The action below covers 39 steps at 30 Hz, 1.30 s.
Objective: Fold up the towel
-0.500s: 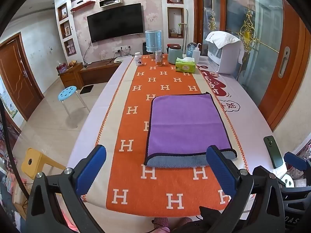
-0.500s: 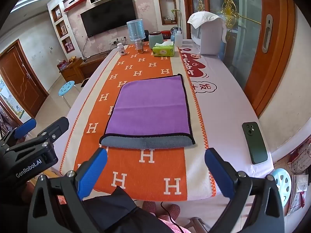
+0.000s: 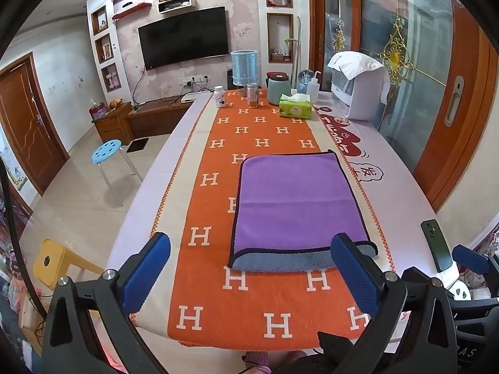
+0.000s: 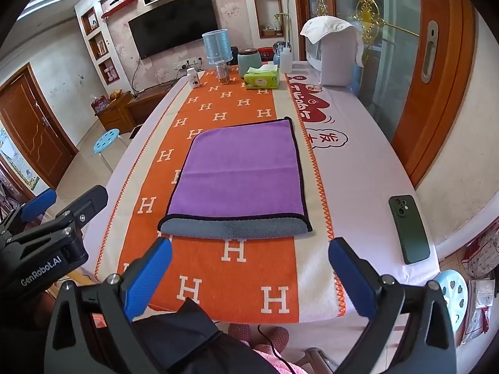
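A purple towel (image 3: 296,201) with a dark edge lies flat on the orange H-patterned runner (image 3: 249,305), folded over so a grey strip of its underside shows along the near edge. It also shows in the right wrist view (image 4: 241,174). My left gripper (image 3: 249,271) is open and empty, held above the table's near edge, short of the towel. My right gripper (image 4: 249,274) is open and empty, also at the near edge, short of the towel. The left gripper's body shows at the left of the right wrist view (image 4: 46,227).
A dark green phone (image 4: 409,229) lies on the white cloth right of the runner. At the far end stand a tissue box (image 4: 261,78), jars, a kettle and a white appliance (image 4: 335,53). A blue stool (image 3: 107,152) and a yellow stool (image 3: 53,261) stand left of the table.
Both grippers have drawn back slightly toward the near edge of the table. The towel has not moved.
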Each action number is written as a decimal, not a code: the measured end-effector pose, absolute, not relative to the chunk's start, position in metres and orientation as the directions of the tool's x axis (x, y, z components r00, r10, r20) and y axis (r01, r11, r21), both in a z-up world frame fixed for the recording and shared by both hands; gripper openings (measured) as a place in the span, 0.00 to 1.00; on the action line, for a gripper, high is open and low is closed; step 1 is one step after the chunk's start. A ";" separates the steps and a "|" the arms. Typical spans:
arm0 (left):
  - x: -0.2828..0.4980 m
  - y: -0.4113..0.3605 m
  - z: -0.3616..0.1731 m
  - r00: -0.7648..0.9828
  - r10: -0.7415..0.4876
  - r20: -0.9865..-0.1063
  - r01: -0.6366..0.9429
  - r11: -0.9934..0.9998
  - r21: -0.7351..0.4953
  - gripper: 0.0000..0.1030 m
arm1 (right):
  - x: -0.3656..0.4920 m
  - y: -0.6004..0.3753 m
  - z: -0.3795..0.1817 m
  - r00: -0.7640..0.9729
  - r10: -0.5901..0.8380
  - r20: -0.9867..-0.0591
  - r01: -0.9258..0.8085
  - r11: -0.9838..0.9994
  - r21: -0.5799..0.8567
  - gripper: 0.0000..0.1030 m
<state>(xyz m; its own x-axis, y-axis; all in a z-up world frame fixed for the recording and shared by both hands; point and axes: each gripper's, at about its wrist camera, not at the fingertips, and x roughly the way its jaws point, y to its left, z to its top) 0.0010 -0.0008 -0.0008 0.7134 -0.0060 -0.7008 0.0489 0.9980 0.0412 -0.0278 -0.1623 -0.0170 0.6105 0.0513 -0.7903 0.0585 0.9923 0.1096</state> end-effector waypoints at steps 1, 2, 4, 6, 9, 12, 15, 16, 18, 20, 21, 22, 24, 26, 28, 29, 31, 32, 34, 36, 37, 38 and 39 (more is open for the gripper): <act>0.000 0.000 0.000 0.715 -0.005 -0.699 0.048 0.998 0.042 0.99 | -0.028 -0.162 -0.017 0.610 0.051 -0.791 0.058 0.992 0.109 0.98; 0.000 0.000 0.000 0.715 -0.004 -0.699 0.047 0.998 0.042 0.99 | -0.027 -0.163 -0.017 0.610 0.052 -0.791 0.057 0.992 0.109 0.98; 0.000 0.000 0.000 0.716 -0.005 -0.698 0.048 0.998 0.042 0.99 | -0.028 -0.162 -0.021 0.610 0.053 -0.791 0.055 0.993 0.109 0.98; 0.000 0.000 0.000 0.716 -0.006 -0.698 0.048 0.998 0.041 0.99 | -0.028 -0.163 -0.020 0.609 0.053 -0.791 0.055 0.992 0.109 0.98; 0.002 0.000 -0.001 0.717 -0.005 -0.697 0.047 0.998 0.041 0.99 | -0.027 -0.166 -0.021 0.609 0.053 -0.792 0.055 0.993 0.108 0.98; 0.002 0.000 -0.001 0.716 -0.006 -0.698 0.047 0.998 0.039 0.99 | -0.027 -0.166 -0.022 0.608 0.053 -0.792 0.055 0.993 0.108 0.98; 0.002 -0.003 0.003 0.718 -0.008 -0.696 0.046 0.998 0.036 0.99 | -0.027 -0.165 -0.023 0.609 0.054 -0.791 0.053 0.993 0.109 0.98; 0.002 -0.003 0.003 0.718 -0.009 -0.696 0.045 0.998 0.033 0.99 | -0.028 -0.163 -0.024 0.610 0.056 -0.790 0.052 0.993 0.110 0.98; -0.001 -0.002 0.003 0.719 -0.007 -0.695 0.042 0.999 0.034 0.99 | -0.024 -0.168 -0.024 0.609 0.064 -0.791 0.042 0.993 0.113 0.98; 0.001 0.001 0.001 0.717 -0.010 -0.697 0.044 0.999 0.031 0.99 | -0.024 -0.170 -0.023 0.608 0.070 -0.791 0.033 0.993 0.113 0.98; -0.002 0.002 0.003 0.716 -0.008 -0.698 0.041 0.999 0.031 0.99 | -0.023 -0.173 -0.021 0.608 0.074 -0.791 0.029 0.993 0.115 0.98; -0.001 0.001 0.003 0.715 -0.006 -0.699 0.039 0.999 0.031 0.99 | -0.023 -0.174 -0.021 0.607 0.076 -0.791 0.025 0.993 0.115 0.98; 0.000 -0.006 -0.001 0.713 -0.001 -0.701 0.029 0.999 0.028 0.99 | -0.022 -0.176 -0.022 0.605 0.081 -0.792 0.018 0.993 0.115 0.98; -0.001 -0.008 -0.002 0.710 0.000 -0.704 0.024 0.999 0.025 0.99 | -0.022 -0.177 -0.023 0.602 0.086 -0.794 0.011 0.993 0.116 0.98; -0.003 -0.008 -0.004 0.704 0.004 -0.710 0.017 1.000 0.022 0.99 | -0.021 -0.178 -0.024 0.599 0.092 -0.796 0.003 0.993 0.117 0.98; -0.003 -0.009 -0.005 0.701 0.007 -0.713 0.011 1.000 0.020 0.99 | -0.022 -0.179 -0.024 0.597 0.095 -0.796 -0.003 0.993 0.116 0.98; -0.005 -0.009 -0.006 0.695 0.010 -0.719 -0.001 1.000 0.013 0.99 | -0.022 -0.181 -0.026 0.593 0.100 -0.799 -0.014 0.993 0.114 0.98; -0.006 -0.010 -0.008 0.691 0.011 -0.722 -0.006 1.000 0.009 0.99 | -0.023 -0.181 -0.026 0.591 0.103 -0.800 -0.020 0.993 0.113 0.98; -0.008 -0.011 -0.010 0.685 0.012 -0.729 -0.014 1.000 0.003 0.99 | -0.024 -0.184 -0.028 0.588 0.109 -0.801 -0.028 0.993 0.114 0.98; -0.010 -0.013 -0.013 0.678 0.013 -0.735 -0.020 1.000 -0.001 0.99 | -0.024 -0.186 -0.029 0.584 0.117 -0.803 -0.038 0.992 0.116 0.98; -0.011 -0.014 -0.015 0.674 0.014 -0.738 -0.024 1.000 -0.003 0.99 | -0.025 -0.187 -0.029 0.581 0.123 -0.805 -0.045 0.992 0.119 0.98; -0.012 -0.015 -0.016 0.671 0.016 -0.741 -0.029 1.000 -0.004 0.99 | -0.025 -0.189 -0.030 0.579 0.127 -0.806 -0.050 0.991 0.121 0.98; -0.013 -0.015 -0.017 0.668 0.018 -0.744 -0.033 0.999 -0.006 0.99 | -0.025 -0.190 -0.030 0.577 0.133 -0.806 -0.054 0.991 0.124 0.98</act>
